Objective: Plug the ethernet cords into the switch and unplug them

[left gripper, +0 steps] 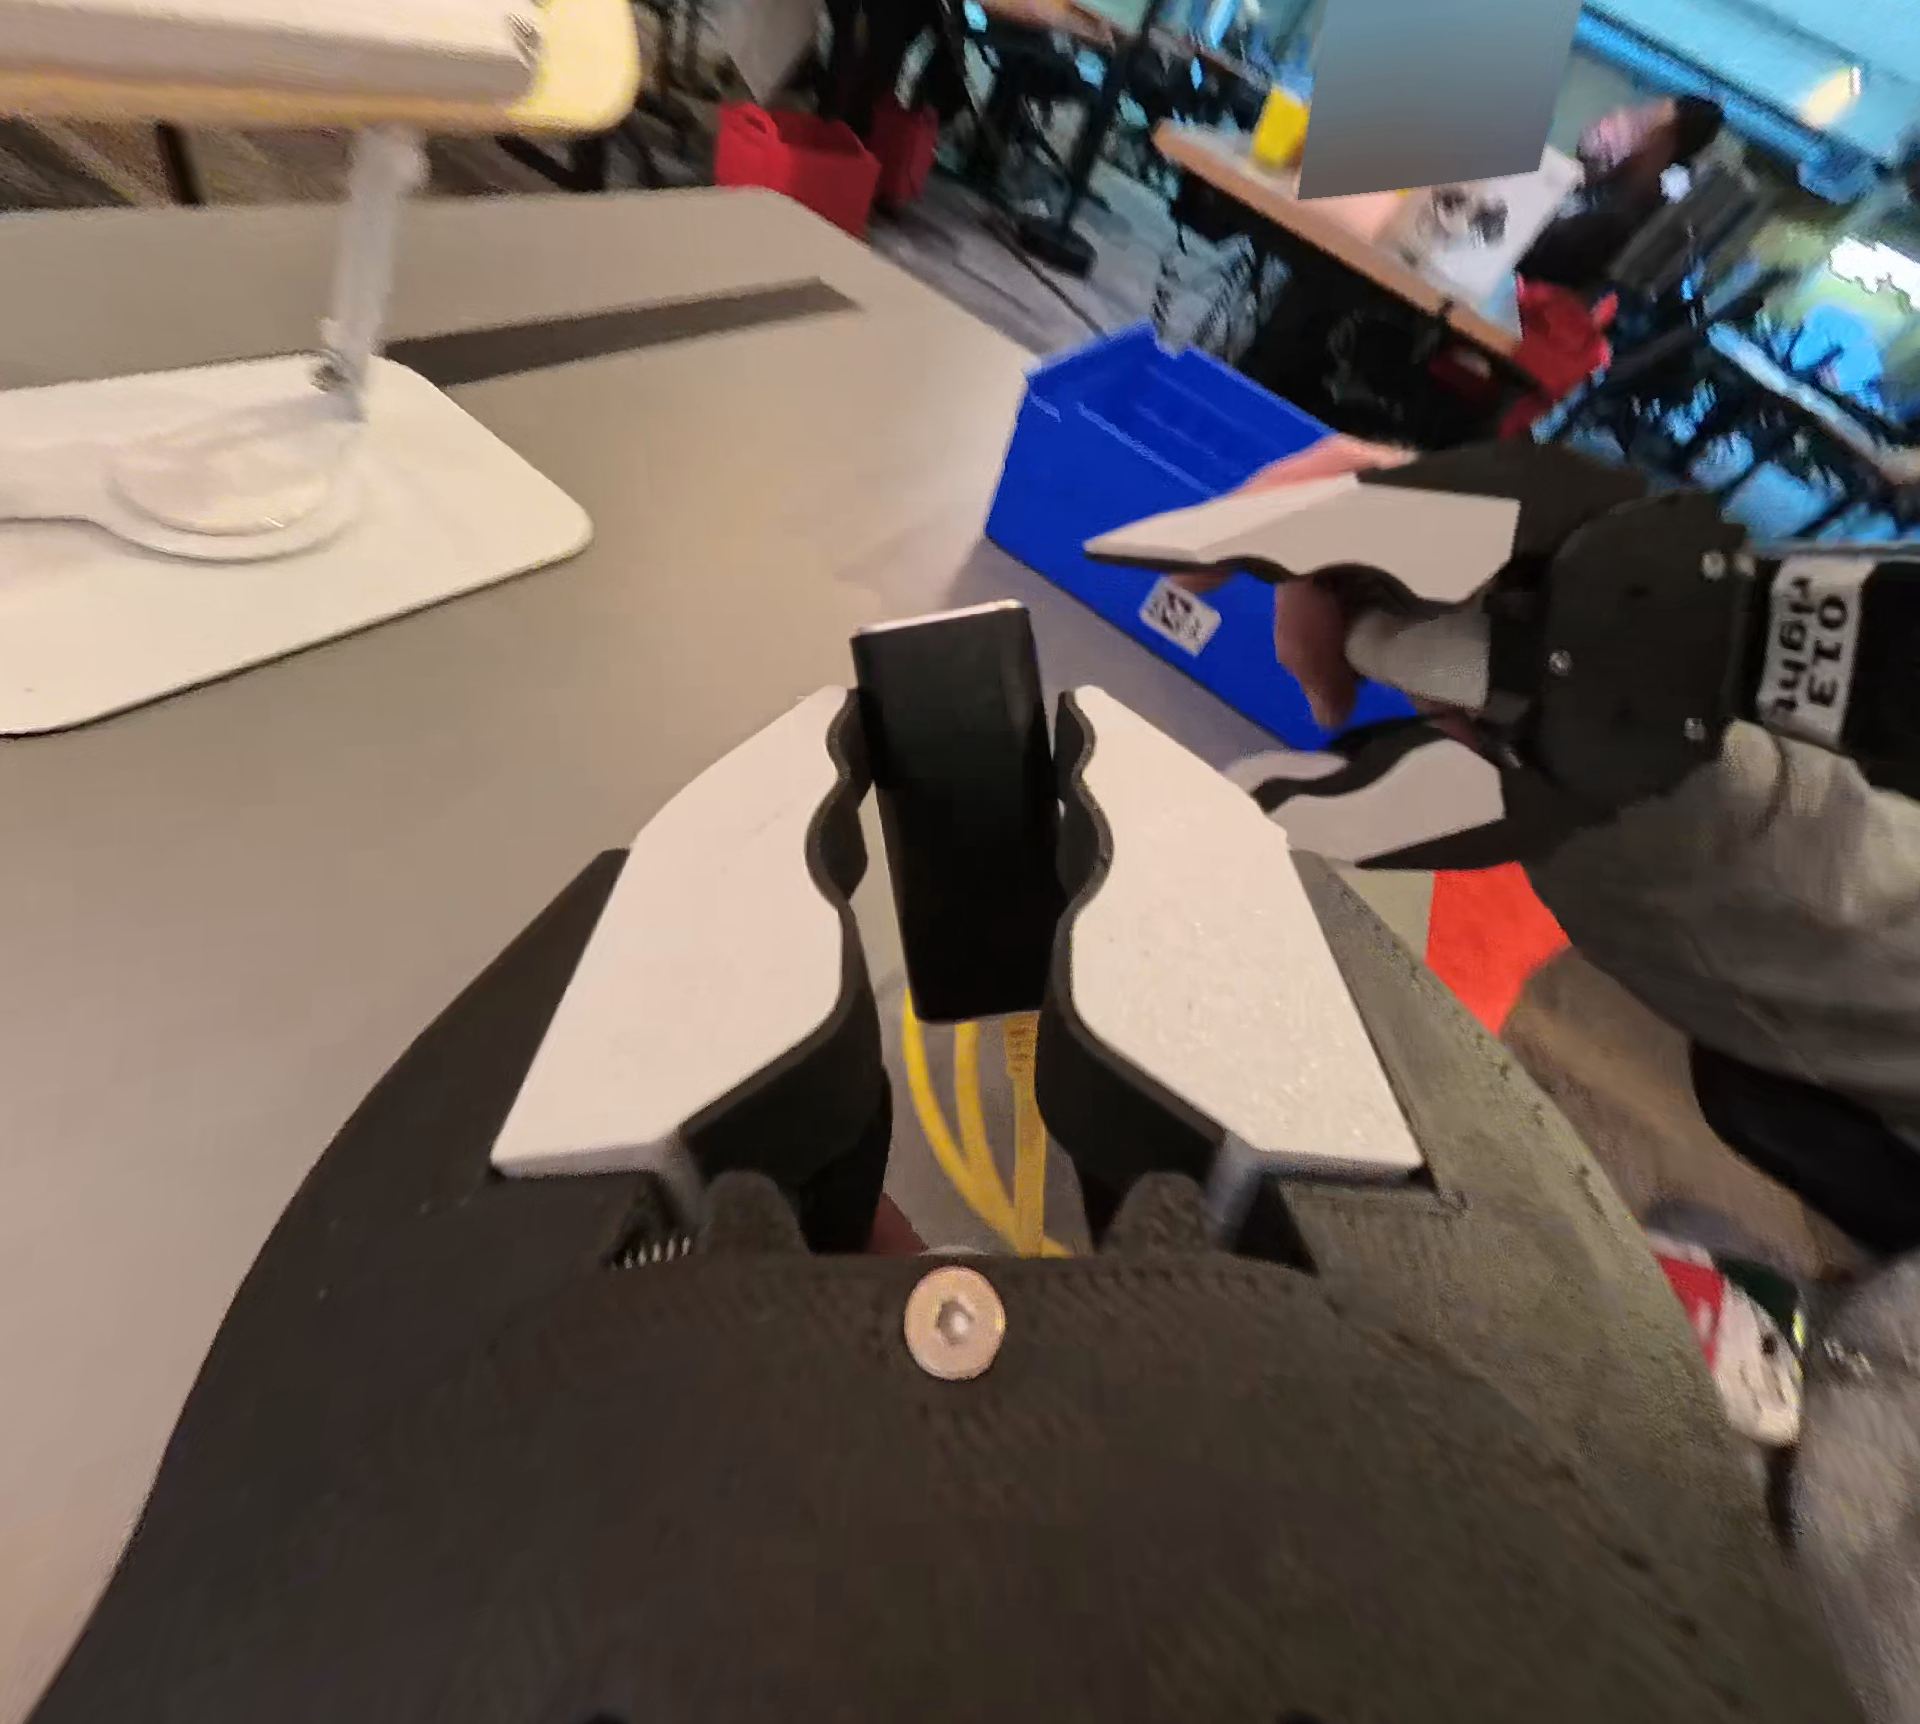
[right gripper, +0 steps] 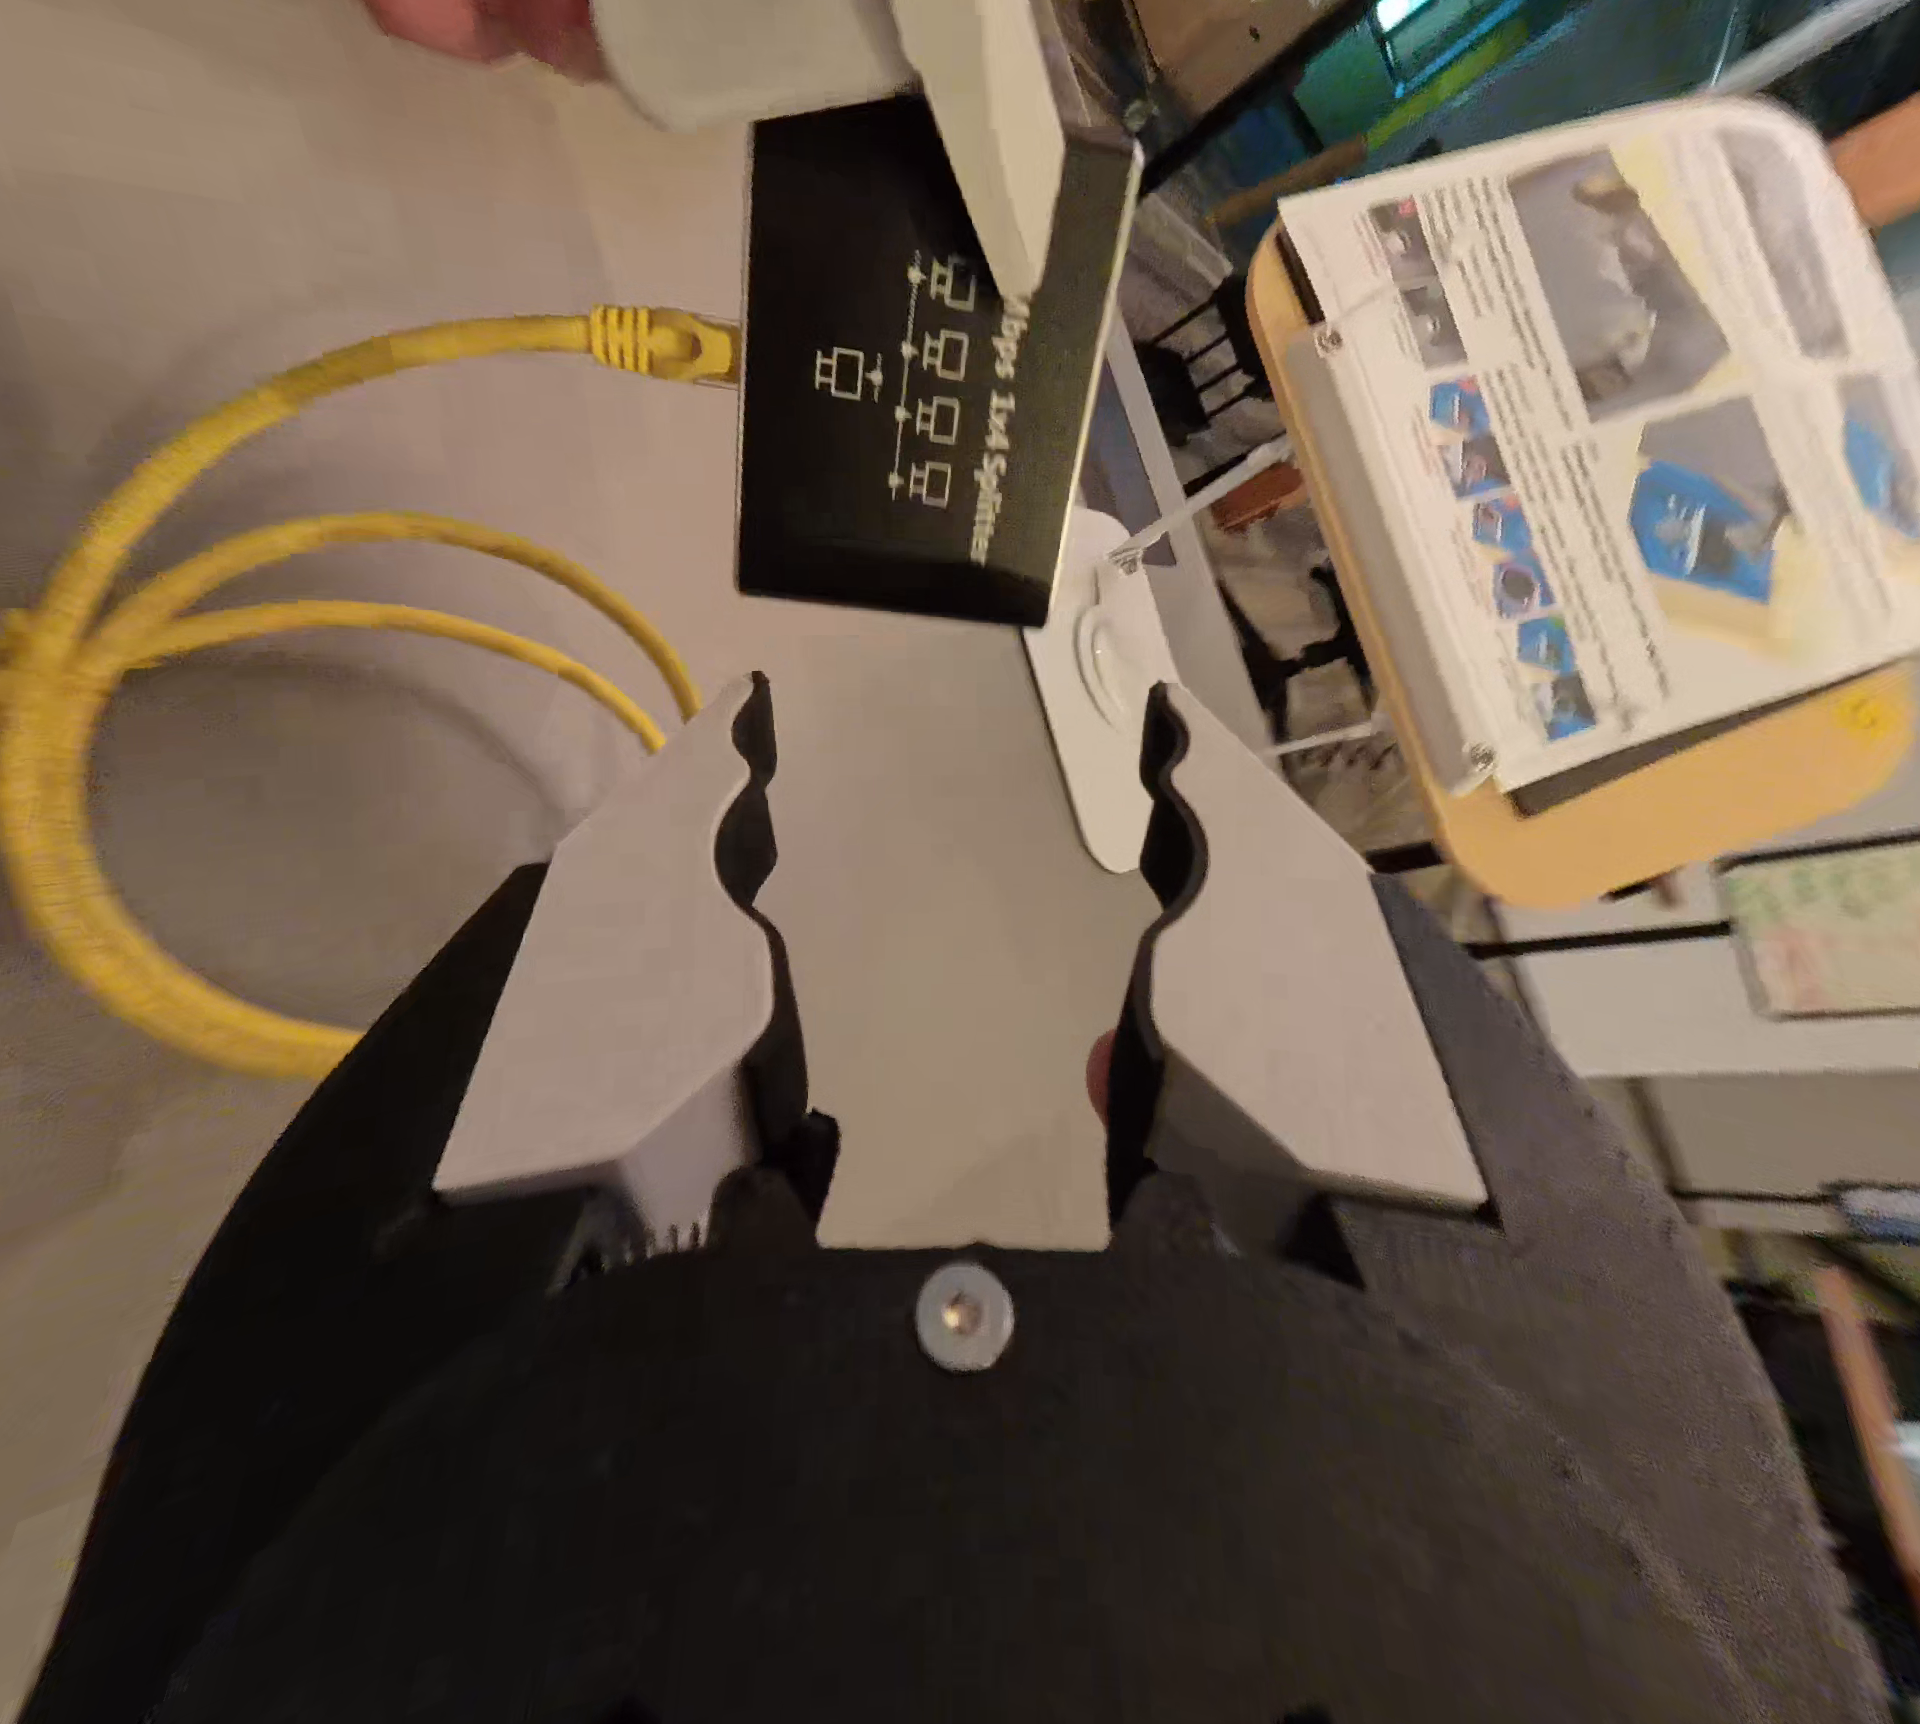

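The switch point(right gripper: 914, 365), a flat black box with white diagram marks on its face, sits clamped between the fingers of our left tool point(left gripper: 961, 739), held up off the grey tabletop point(left gripper: 623, 635). One yellow ethernet cord point(right gripper: 260, 594) is plugged into its edge by a yellow connector point(right gripper: 665, 344); the rest of the cord loops in a tied coil on the tabletop below. Our right tool point(right gripper: 956, 718) hangs just short of the switch with its fingers spread wide and nothing between them.

We judge this to be the unplug step, or the pause between plugging and unplugging. Next we would bring the right tool to the connector, close on its boot, press the latch tab and draw it straight out while the left tool keeps the switch steady. Whether other ports hold cords we cannot tell.

On the tabletop stands a white stand point(left gripper: 343, 469) carrying a tan board with printed sheets point(right gripper: 1621, 469). Beyond its edge lie a blue bin point(left gripper: 1122, 469), red bags and further tables in a busy workroom.
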{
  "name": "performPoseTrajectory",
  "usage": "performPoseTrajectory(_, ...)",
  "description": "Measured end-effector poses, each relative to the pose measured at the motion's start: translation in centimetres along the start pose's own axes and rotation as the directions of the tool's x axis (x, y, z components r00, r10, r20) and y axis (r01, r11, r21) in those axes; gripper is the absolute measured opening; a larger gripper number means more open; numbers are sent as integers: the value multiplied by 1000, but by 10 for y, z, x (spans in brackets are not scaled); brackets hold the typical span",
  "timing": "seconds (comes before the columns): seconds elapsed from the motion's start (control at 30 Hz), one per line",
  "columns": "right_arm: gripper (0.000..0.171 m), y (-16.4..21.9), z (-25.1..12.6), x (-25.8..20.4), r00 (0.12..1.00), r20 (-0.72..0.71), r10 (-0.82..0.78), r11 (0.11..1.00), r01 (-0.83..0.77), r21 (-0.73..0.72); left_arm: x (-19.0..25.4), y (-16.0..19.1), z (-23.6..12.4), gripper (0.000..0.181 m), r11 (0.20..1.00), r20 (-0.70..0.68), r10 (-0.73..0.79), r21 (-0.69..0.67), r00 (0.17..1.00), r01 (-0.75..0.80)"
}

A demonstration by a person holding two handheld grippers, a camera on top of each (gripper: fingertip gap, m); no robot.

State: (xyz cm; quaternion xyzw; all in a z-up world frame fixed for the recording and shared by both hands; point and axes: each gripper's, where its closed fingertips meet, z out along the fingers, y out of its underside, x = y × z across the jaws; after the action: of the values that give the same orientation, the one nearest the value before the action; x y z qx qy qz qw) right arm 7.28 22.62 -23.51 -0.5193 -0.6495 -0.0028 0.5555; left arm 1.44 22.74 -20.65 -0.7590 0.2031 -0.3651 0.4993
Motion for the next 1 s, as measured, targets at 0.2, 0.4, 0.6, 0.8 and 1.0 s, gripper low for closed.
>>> performPoseTrajectory(0.2,83,-27,11,-27,824,249,509,853,-522,-18,-8,-14,-4,33,990,81,-27,138,996,16)
performPoseTrajectory(0.4,83,-49,30,-73,488,427,761,604,-774,-192,3,-18,-2,33,983,113,35,173,993,-54)
performPoseTrajectory(0.6,56,-67,39,-77,309,478,822,434,-884,-175,13,-25,-4,32,975,120,82,194,989,-104)
performPoseTrajectory(0.8,43,-77,39,-89,243,542,805,410,-887,-211,17,-30,-7,32,967,131,100,222,986,-128)
performPoseTrajectory(1.0,24,-89,38,-81,320,568,759,444,-891,-91,28,-35,-7,32,963,78,126,228,989,-141)
